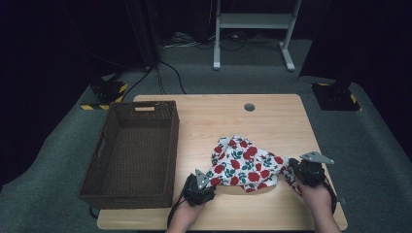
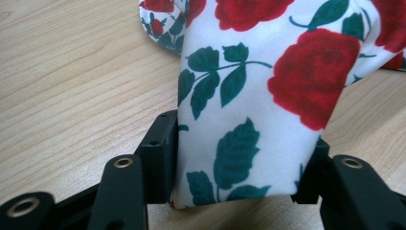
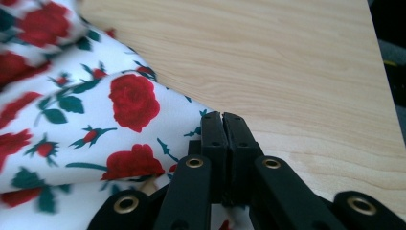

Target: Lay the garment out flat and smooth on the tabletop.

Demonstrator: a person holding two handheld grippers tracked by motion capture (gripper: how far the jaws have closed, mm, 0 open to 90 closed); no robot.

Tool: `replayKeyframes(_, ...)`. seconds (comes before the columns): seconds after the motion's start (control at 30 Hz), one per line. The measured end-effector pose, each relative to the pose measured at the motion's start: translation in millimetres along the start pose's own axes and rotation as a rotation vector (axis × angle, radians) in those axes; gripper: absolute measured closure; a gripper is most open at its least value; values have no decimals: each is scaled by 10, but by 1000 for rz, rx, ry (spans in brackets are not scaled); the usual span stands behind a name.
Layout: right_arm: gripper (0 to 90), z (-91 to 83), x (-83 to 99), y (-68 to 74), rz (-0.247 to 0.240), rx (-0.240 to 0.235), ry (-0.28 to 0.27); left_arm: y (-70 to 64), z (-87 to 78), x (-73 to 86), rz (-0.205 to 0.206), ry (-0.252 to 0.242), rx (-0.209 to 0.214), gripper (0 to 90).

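I see my right gripper [image 3: 222, 120] with its 2 jaws pressed together at the rose-print cloth's [image 3: 95, 120] edge, above the wooden table [image 3: 287, 62].

Bare table [image 1: 272, 116] lies open on the far side and to the right of the rose-print cloth [image 1: 243, 162]. The brown basket [image 1: 133, 153] blocks the left side; a narrow strip of tabletop separates it from the cloth.
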State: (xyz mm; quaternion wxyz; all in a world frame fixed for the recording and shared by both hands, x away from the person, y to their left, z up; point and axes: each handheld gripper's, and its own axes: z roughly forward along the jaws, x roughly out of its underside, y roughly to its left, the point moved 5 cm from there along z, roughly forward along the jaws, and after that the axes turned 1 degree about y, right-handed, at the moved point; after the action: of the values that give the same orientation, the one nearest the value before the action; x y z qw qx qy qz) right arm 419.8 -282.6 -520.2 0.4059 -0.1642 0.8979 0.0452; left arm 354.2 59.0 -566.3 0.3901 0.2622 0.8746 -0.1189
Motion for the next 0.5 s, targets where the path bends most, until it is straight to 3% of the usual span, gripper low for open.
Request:
replayKeyframes(0.13,884,161,73,-126,14,15,36,3,-1,0,0,1,1,460)
replayKeyframes(0.27,877,200,111,-207,20,23,50,3,-1,0,0,1,2,460)
replayKeyframes(0.4,784,37,82,-178,5,27,8,-1,1,0,2,1,3,453)
replayKeyframes(0.5,706,-148,115,-121,-13,26,-29,-15,1,3,11,8,8,392)
